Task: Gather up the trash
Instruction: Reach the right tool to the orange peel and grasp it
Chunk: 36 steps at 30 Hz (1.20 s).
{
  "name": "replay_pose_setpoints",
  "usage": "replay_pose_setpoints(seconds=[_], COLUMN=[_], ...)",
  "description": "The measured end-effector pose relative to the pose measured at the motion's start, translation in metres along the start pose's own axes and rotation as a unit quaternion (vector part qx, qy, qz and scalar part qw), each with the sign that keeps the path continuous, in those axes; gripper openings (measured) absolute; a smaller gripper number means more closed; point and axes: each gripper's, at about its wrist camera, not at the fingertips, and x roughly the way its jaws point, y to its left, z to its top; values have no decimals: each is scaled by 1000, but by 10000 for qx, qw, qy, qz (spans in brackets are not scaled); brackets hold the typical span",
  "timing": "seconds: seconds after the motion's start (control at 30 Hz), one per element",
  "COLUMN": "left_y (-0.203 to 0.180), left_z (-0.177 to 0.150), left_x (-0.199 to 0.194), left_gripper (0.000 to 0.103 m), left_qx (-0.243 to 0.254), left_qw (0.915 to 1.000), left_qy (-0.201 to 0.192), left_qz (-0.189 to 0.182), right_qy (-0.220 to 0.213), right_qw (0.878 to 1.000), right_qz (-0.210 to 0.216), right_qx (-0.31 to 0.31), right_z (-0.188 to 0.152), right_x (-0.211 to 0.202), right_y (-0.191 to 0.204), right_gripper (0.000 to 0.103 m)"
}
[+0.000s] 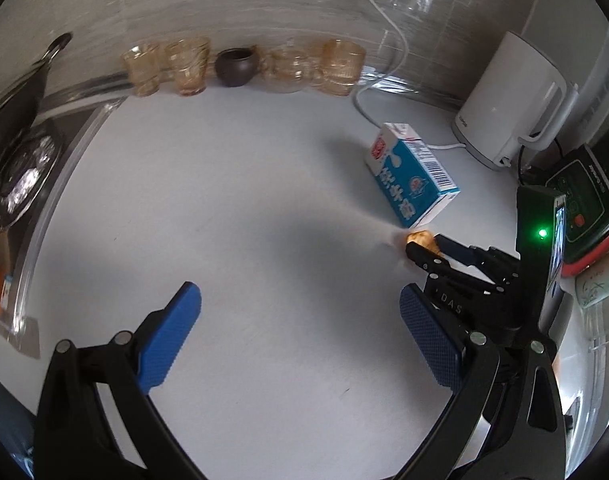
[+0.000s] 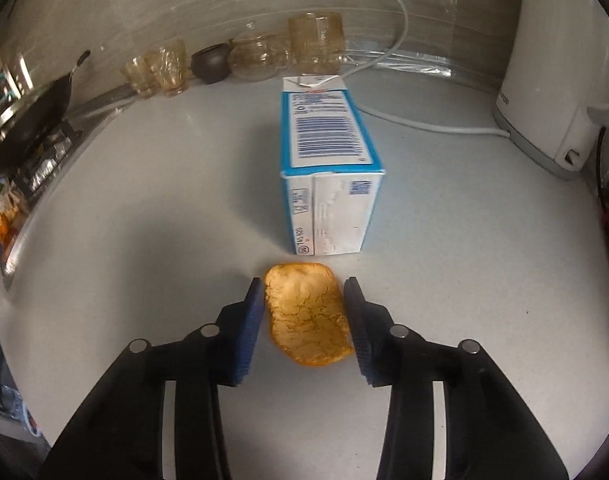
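While the orange peel [image 2: 307, 314] lies flat on the pale worktop [image 2: 144, 200], the right hand-held gripper [image 2: 304, 320] has it bracketed: one blue pad sits at the peel's nine o'clock edge and the other at its three o'clock edge, the gap narrowed to about the peel's width. Whether the pads already press on it cannot be told; the left one looks to be touching and a sliver of space seems to remain at the right one. In the left wrist view the same peel [image 1: 420, 239] shows at the tip of that gripper, just at the six o'clock corner of the milk carton [image 1: 412, 172].

To do this pick well, I would finish closing gently, since a thin curled peel will likely buckle or pop upward if squeezed hard. The fingertips should stay low against the worktop so they catch the rim, not ride over it. Lifting straight up looks wise, because the carton [image 2: 328, 160] lies on its side just beyond the peel at twelve o'clock and a forward push could nudge it.

The left hand-held gripper [image 1: 300, 336] hangs wide apart and empty over bare worktop, well placed to take the carton afterwards. The kettle [image 1: 512, 100] and its cable sit at two o'clock, clear of the lift.
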Motion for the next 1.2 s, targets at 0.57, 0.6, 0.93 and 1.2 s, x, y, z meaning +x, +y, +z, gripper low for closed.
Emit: replay_pose_setpoints(seconds=[0.57,0.6,0.93,1.2], left_y=[-6,-5,6,8], left_z=[5,4,-1,-3], left_x=[12,12,13,13], left_gripper=[95,95,95,95], left_qx=[1,-20,-131,-153], left_qw=[9999,9999,9997,9997], left_qy=[120,136,185,188], left_qz=[-11,-6,22,29], right_qy=[-85,-74,-87,-162], right_qw=[9996,9997,9990,9972], right_qz=[219,211,-273,-439], right_qx=[145,140,-358,-586], right_z=[1,1,-2,-6], right_x=[-2,-1,5,5], right_y=[-8,-8,13,17], right_gripper=[32,35,40,39])
